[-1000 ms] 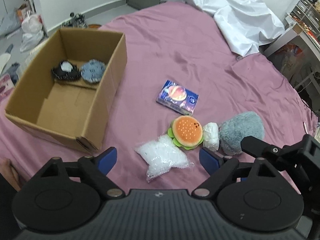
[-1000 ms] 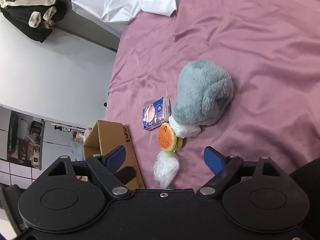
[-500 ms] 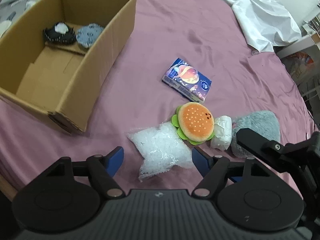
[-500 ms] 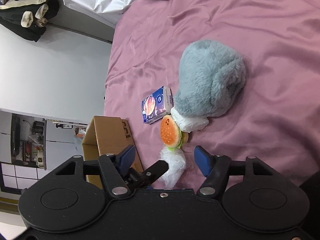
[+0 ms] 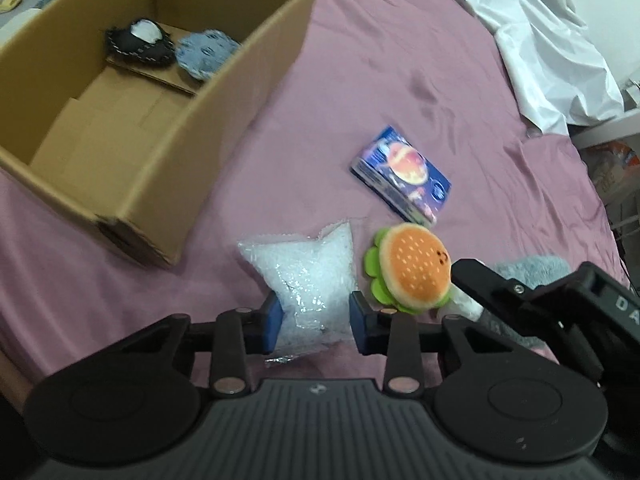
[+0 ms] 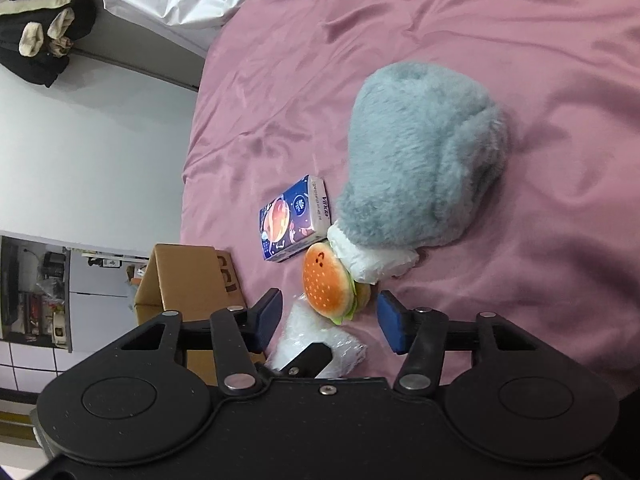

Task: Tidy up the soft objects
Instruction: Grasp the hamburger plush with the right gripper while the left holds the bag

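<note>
box (image 5: 168,148): sitting at left on the pink sheet (image 5: 400,92), already holding 2 soft items at its far end, a black pouch (image 5: 138,42) & a blue pad (image 5: 206,54).
left gripper (image 5: 314,320): pads lying either side of the clear bag (image 5: 304,276), touching or nearly; looks like it's grasping the bag, though the bag is resting on the sheet, not lifted.
tissue pack (image 5: 402,176): lying apart, behind the bag.
burger toy (image 5: 414,270): lying just right of the bag, touching the white wad (image 6: 372,260).
right gripper (image 6: 328,320): released, jaws spread, hovering at the burger toy w/o contact.
grey plush (image 6: 420,160): lying at far right.
progress: approx 2 in, 5 waiting outside; early on.
</note>
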A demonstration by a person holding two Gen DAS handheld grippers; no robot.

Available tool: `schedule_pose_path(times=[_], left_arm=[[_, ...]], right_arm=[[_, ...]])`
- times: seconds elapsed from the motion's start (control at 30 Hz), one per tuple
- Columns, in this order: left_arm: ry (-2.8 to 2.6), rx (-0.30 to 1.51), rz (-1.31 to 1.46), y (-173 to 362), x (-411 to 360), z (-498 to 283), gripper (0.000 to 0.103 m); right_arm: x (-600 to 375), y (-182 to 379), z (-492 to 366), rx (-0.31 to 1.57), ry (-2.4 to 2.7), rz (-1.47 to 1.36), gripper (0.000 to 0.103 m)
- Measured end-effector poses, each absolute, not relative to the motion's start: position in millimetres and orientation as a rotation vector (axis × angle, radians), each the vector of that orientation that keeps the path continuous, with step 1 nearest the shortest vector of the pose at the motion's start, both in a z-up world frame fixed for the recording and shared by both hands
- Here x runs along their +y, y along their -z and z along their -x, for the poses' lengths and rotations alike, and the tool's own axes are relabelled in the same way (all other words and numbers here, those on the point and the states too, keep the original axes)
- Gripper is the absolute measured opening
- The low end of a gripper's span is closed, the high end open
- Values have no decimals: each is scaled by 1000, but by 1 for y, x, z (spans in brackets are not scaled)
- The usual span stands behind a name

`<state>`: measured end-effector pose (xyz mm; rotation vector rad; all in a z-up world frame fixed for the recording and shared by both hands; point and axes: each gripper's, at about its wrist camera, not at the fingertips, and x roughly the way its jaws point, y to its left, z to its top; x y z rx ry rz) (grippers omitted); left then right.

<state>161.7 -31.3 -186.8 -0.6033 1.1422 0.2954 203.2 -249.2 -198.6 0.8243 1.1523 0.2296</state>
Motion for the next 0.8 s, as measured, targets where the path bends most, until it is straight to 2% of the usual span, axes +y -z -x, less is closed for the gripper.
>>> schedule_pose_path(times=[0.5, 0.6, 0.67, 0.8], left_arm=[[-333, 1130, 593, 183, -11, -158, 34], [-334, 1133, 596, 183, -11, -159, 34], [-337, 1134, 594, 183, -12, -159, 34], [-341, 1138, 601, 182, -12, -157, 34]], right_arm=[[-222, 216, -218, 1193, -188, -759, 50], [-217, 218, -219, 1194, -195, -740, 40], [-216, 221, -220, 1200, -203, -743, 27], [-217, 216, -215, 1174, -226, -726, 12]])
